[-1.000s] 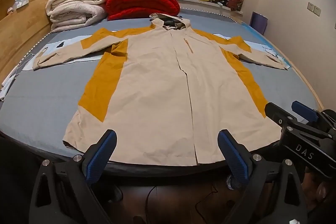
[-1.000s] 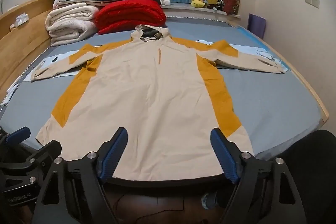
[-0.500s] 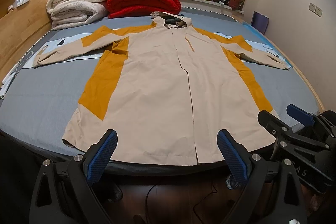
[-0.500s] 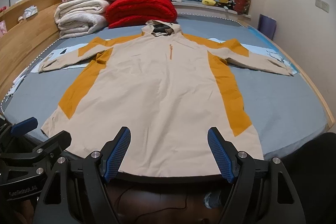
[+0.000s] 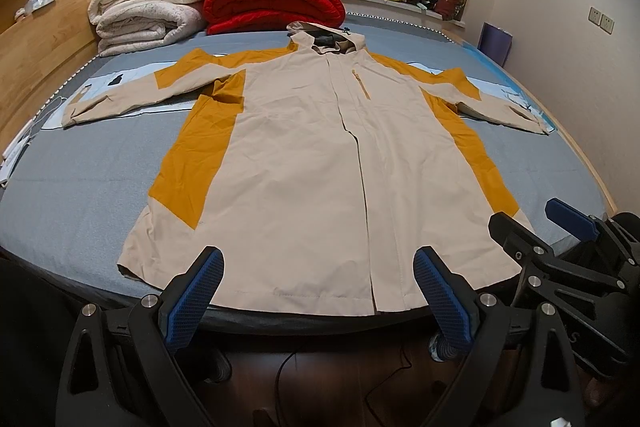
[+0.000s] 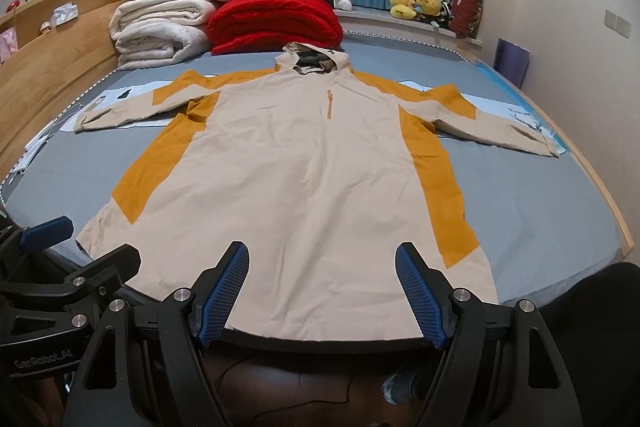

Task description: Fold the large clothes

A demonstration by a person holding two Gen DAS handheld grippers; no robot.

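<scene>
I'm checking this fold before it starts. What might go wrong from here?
1. The jacket's hem lies at the bed's near edge, so a pull toward you may drag it off.
2. Both sleeves are spread wide; folding the body first may bunch them.
3. The open left claw and right claw sit close together and may collide.

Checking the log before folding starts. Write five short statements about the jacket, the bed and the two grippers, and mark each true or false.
1. The jacket lies flat with both sleeves spread out. True.
2. The left gripper is shut on the hem. False: its jaws stand wide apart, holding nothing.
3. The red blanket is folded beyond the hood. True.
4. The jacket is folded in half. False: it is fully open on the bed.
5. The right gripper is open. True.
</scene>
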